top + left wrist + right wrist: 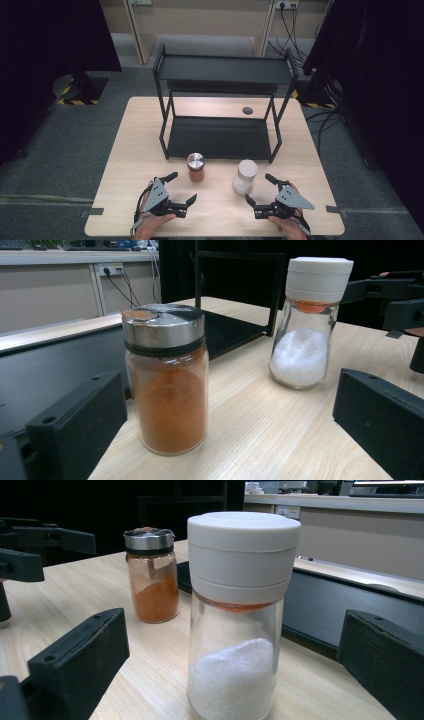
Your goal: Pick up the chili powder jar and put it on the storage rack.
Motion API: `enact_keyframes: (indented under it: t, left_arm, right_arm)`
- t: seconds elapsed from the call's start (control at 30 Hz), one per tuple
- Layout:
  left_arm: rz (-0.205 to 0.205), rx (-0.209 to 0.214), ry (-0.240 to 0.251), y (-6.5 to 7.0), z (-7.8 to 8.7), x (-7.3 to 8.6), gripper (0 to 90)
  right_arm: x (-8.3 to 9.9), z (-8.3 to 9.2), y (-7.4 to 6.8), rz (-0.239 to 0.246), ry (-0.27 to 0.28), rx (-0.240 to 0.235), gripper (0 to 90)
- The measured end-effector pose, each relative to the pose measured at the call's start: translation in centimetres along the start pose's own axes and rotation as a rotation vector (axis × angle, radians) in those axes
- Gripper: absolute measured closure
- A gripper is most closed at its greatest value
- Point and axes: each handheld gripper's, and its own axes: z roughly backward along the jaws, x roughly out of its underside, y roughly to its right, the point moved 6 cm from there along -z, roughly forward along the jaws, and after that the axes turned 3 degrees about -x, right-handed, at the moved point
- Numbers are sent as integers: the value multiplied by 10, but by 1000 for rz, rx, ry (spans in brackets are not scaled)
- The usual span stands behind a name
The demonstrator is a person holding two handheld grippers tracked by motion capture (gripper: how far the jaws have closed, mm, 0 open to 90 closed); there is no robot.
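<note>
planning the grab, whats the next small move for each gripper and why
Probably ease both forward: the left gripper toward the spice jar, the right gripper toward the salt jar. Both stand open, each jar upright ahead of its jaws, untouched, in front of the rack.

Upright spice jar beside salt shaker

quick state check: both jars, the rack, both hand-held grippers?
Spice jar: upright on the table, metal lid on, mostly full of orange powder.
Salt jar: upright, white cap on, under half full of white grains.
Rack: standing, both shelves bare.
Left hand-held gripper: open, holding nothing, short of the spice jar.
Right hand-held gripper: open, holding nothing, beside the salt jar.
</note>
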Motion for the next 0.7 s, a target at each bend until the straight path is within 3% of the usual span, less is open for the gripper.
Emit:
enact_keyframes:
  t: [0.7]
  left_arm:
    - [10, -13, 2, 0, 0, 1, 3]
  right_arm:
    - [0, 1, -2, -7, 11, 9, 4]
